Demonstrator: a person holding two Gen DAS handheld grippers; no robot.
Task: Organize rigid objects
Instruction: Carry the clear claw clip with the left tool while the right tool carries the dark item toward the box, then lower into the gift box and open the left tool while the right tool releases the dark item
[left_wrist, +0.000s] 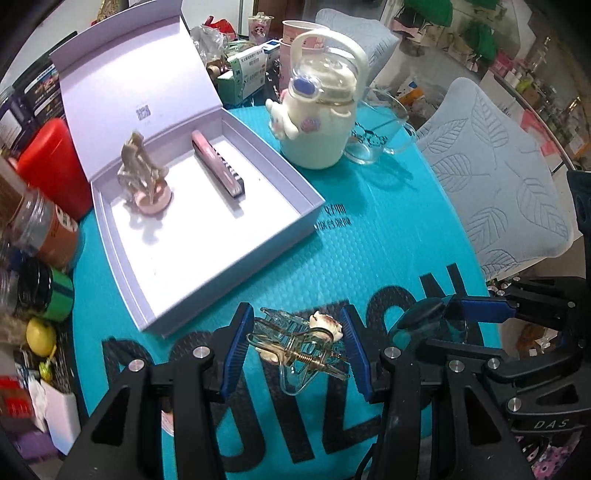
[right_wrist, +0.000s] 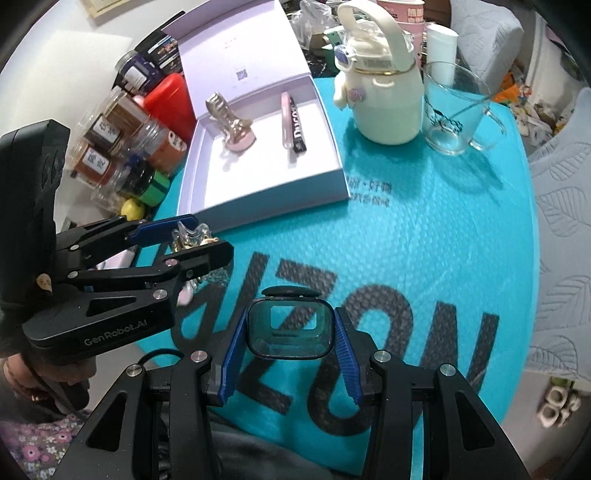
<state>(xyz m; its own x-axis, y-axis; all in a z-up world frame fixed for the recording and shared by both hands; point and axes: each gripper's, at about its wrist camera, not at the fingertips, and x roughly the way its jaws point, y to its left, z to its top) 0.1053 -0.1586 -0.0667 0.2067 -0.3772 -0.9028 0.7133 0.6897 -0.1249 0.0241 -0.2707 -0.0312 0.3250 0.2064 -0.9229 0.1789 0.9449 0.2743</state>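
1. At far left, spice jars (right_wrist: 110, 147) and a red container (left_wrist: 51, 162) crowd the edge of the teal mat (left_wrist: 369, 240); none is being handled.

2. Next comes the open lavender gift box (left_wrist: 303, 206), lid propped upright. Inside, a beige hair claw on a pink base (left_wrist: 146, 177) stands well apart from a pink-and-black comb (left_wrist: 218, 166), with bare floor in the near half.

3. Just in front of the box, the left gripper (left_wrist: 297, 350) is clamped on a clear hair claw clip (left_wrist: 295, 347) trimmed with small shells, held above the mat and pointing steeply down.

4. Beside it to the right, the right gripper (right_wrist: 290, 347) is clenched on a small dark-tinted square container (right_wrist: 288, 328), also clear of the mat.

5. Beyond, a cream character water bottle (left_wrist: 317, 114) and a clear glass mug (right_wrist: 454, 114) stand close together, untouched.

6. The step in hand appears to be the carry: both pieces picked up, neither yet boxed.

7. The next move likely calls for swinging each gripper over the near wall of the box, lowering into the bare area without knocking the upright beige claw, then letting go.
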